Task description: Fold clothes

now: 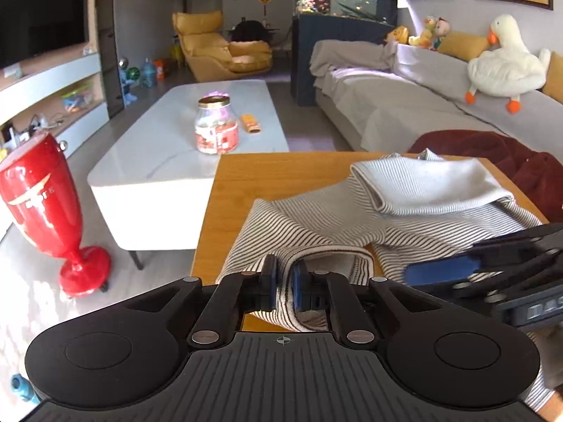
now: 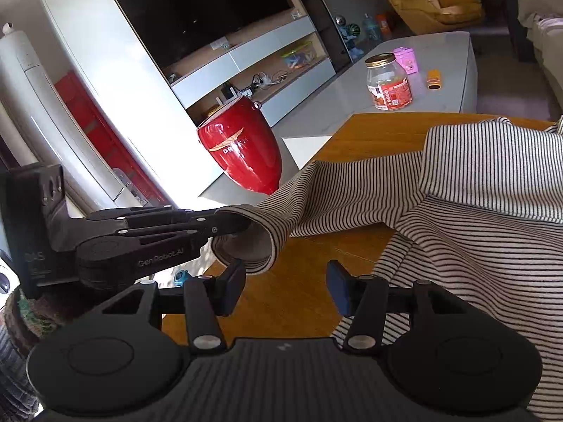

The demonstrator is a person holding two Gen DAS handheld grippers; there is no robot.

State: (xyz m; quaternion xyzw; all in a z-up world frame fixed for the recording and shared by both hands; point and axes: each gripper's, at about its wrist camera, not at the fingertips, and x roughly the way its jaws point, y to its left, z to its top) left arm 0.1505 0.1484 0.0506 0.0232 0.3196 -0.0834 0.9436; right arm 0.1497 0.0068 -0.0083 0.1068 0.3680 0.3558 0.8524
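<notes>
Garment: black-and-white striped knit top (image 1: 415,211) on wooden bench (image 1: 278,172), soft, light, drapey; left tool (image 1: 284,286) pinches ribbed sleeve cuff (image 1: 327,256); right tool (image 2: 285,286) wide open, empty; grip hems, seams

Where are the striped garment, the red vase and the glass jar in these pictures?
striped garment (image 2: 492,211): right wrist view, on its spread body.
red vase (image 2: 242,151): right wrist view, on its belly.
glass jar (image 1: 216,130): left wrist view, on its label.

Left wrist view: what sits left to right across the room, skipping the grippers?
Red vase → glass jar → orange packet → striped garment → white goose plush.
</notes>
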